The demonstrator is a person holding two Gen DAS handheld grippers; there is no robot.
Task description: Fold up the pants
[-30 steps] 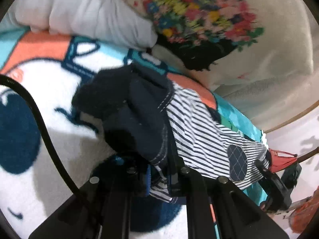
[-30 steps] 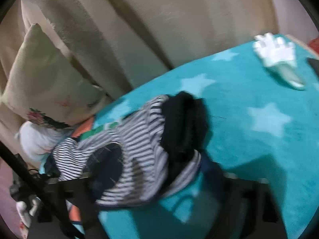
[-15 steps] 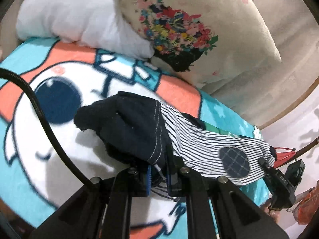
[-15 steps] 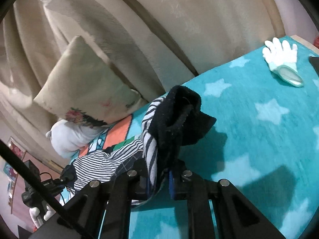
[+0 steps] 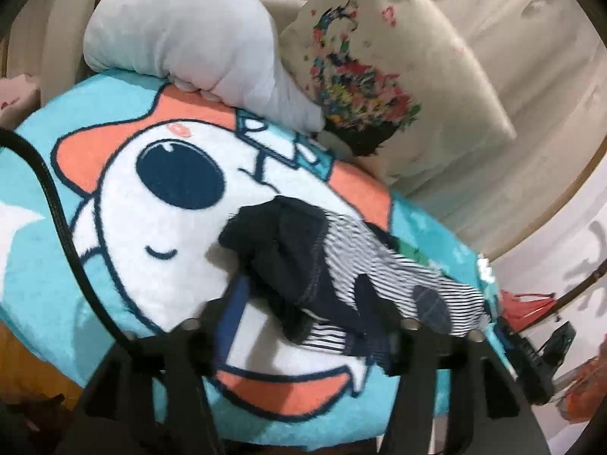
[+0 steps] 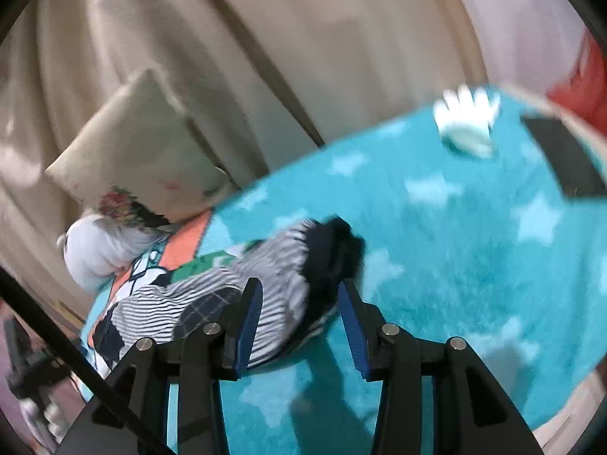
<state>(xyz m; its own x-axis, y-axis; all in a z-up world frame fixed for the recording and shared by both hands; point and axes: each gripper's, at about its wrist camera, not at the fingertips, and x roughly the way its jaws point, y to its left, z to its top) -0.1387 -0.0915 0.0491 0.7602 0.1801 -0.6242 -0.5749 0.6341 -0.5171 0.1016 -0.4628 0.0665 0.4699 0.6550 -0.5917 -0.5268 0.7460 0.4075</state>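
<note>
The pants (image 5: 341,276) are small, white with navy stripes, with navy cuffs and a checked knee patch. They lie bunched on the teal cartoon blanket (image 5: 159,204). My left gripper (image 5: 303,322) is open, its fingers standing wide on either side of the navy end of the pants. In the right wrist view the pants (image 6: 265,288) lie between the open fingers of my right gripper (image 6: 299,322), the navy cuff at the far tip. Both views are blurred by motion.
A grey plush pillow (image 5: 189,41) and a floral cushion (image 5: 379,94) lie at the blanket's far edge against beige curtains. A white glove (image 6: 466,121) and a dark flat object (image 6: 561,159) lie on the starred blanket (image 6: 474,246) at the far right.
Both grippers were shut on the pants and holding them up; both have opened and let go. The pants have dropped onto the blanket, and both grippers have pulled back.
</note>
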